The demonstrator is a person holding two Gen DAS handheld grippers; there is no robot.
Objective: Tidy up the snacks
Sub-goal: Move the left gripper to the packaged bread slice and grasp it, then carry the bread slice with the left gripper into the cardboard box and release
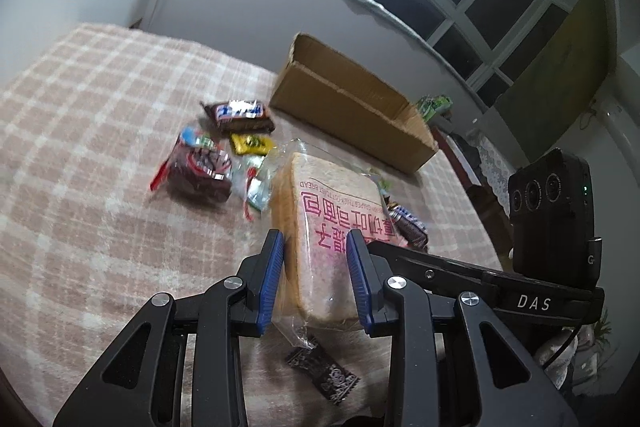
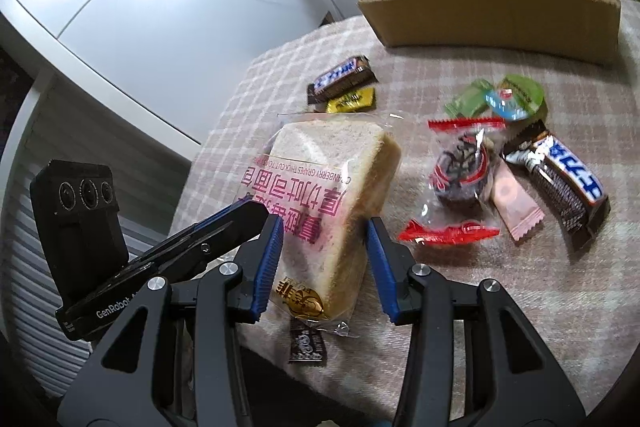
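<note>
Cardboard: the box (image 2: 492,15) stands open at the far edge of the checked cloth (image 1: 80,147); what shows of its floor is bare. No snack is seen inside.

Bread: one wrapped slice (image 2: 332,195), clear film with pink print, sits tilted near the table's front edge, apart from the box.

Left gripper (image 1: 316,247): jaws part-closed either side of the bread (image 1: 332,227). The pads (image 1: 272,279) look to press the film on both faces, though blur leaves firm contact a judgement. In the right view this gripper (image 2: 248,211) comes in from the left side of the slice.

Right gripper (image 2: 326,235): jaws wider apart, straddling the near end of the slice. The left pad (image 2: 268,263) is at the wrapper; the right one stands just clear. It holds nothing firmly.

Loose snacks: two chocolate bars (image 2: 344,77) (image 2: 560,179), a yellow sweet (image 2: 352,101), a red-edged cake pack (image 2: 460,179), a pink sachet (image 2: 516,203), green packets (image 2: 468,99), a round cup (image 2: 516,97), and a dark sachet (image 2: 306,345) under the bread's near end. All lie on the cloth.

Progress: early, by my reading. Nothing is boxed. The bread appears to be the item in hand.

Remaining: carry the bread to the box, then every loose item.

Risk: soft bread may crush under a hard squeeze; slick film may slip.
</note>
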